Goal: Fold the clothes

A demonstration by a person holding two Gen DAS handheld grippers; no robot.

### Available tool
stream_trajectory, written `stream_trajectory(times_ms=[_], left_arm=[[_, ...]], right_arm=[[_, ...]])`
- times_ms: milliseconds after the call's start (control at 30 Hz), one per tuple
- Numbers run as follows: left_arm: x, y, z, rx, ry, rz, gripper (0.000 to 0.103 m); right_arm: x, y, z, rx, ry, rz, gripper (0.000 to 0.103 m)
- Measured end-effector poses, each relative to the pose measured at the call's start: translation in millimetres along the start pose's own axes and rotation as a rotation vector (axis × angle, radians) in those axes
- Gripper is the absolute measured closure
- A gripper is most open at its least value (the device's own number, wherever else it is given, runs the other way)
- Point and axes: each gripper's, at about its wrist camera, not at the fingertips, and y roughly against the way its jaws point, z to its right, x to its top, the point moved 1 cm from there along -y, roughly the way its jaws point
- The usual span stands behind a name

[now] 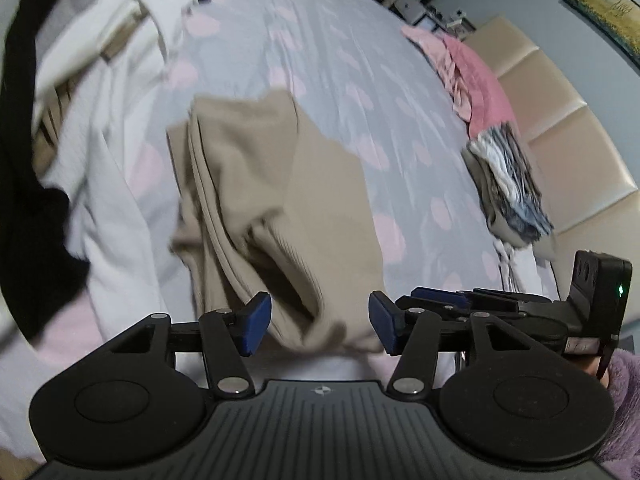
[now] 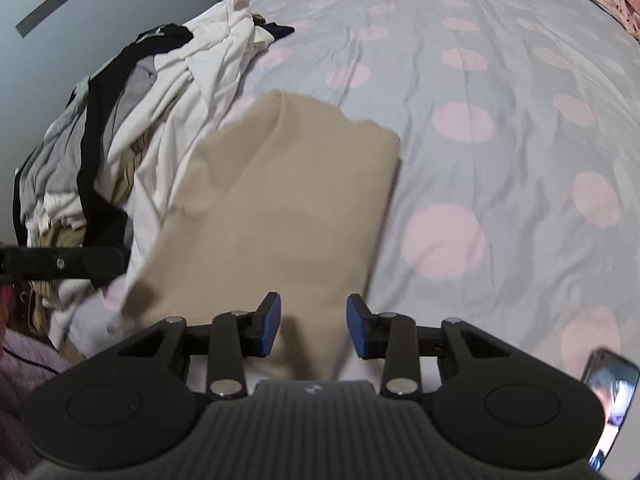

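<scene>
A beige ribbed garment (image 1: 256,184) lies folded into a long strip on the spotted bed cover (image 1: 340,60). Its near end is bunched between the blue pads of my left gripper (image 1: 320,324), which is open just above the fabric. In the right wrist view the same beige garment (image 2: 280,200) looks flat and smooth, and my right gripper (image 2: 314,326) is open over its near edge with nothing clamped. The right gripper (image 1: 440,295) also shows side-on close beside the left one. A black part of the left gripper (image 2: 60,264) juts in at the left.
A heap of unfolded white, black and grey clothes (image 2: 120,120) lies left of the garment. A stack of folded clothes (image 1: 508,188) and pink bedding (image 1: 476,76) sit by the padded headboard (image 1: 568,128). A phone (image 2: 612,392) lies at the near right.
</scene>
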Motion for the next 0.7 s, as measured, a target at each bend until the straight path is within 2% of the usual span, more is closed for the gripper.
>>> stream_trajectory(times_ms=[167, 233, 267, 300, 333, 367, 400, 500, 533, 567, 700], left_arm=[[-8.1, -17.6, -2.5, -0.001, 0.033, -0.051, 0.052], [-6.3, -21.5, -6.2, -0.011, 0.043, -0.044, 0.055], [-5.4, -23.5, -8.0, -0.016, 0.049, -0.041, 0.062], [-5.1, -26.0, -8.4, -0.002, 0.043, -0.045, 0.073], [-4.8, -28.5, -8.8, 0.012, 0.036, -0.049, 0.077], [-4.5, -31.1, -9.3, 0.026, 0.03, -0.053, 0.088], [-4.5, -31.0, -8.7, 0.038, 0.02, -0.052, 0.091], [-5.7, -25.1, -8.2, 0.064, -0.006, -0.043, 0.097], [-6.8, -22.9, -7.6, 0.087, -0.023, -0.044, 0.098], [-8.0, -20.8, -7.0, 0.11, -0.04, -0.045, 0.098], [-14.4, -30.1, -17.2, 0.186, -0.055, -0.088, 0.098]], right_arm=[[-24.2, -11.2, -13.3, -0.036, 0.109, 0.004, 0.061], [-33.7, -16.1, -18.8, -0.05, 0.154, 0.006, 0.057], [-38.5, -18.5, -21.6, -0.058, 0.176, 0.007, 0.055], [-43.2, -20.9, -24.4, -0.065, 0.199, 0.008, 0.054], [-48.0, -23.3, -27.2, -0.073, 0.221, 0.009, 0.054], [-52.7, -25.7, -30.0, -0.08, 0.244, 0.009, 0.054], [-57.5, -28.1, -32.8, -0.087, 0.267, 0.01, 0.054], [-55.9, -31.4, -31.0, -0.103, 0.262, 0.012, 0.069], [-54.7, -29.5, -30.9, -0.093, 0.256, 0.009, 0.08], [-53.5, -27.7, -30.8, -0.083, 0.25, 0.007, 0.084], [-55.3, -29.4, -36.3, -0.083, 0.305, -0.002, 0.09]])
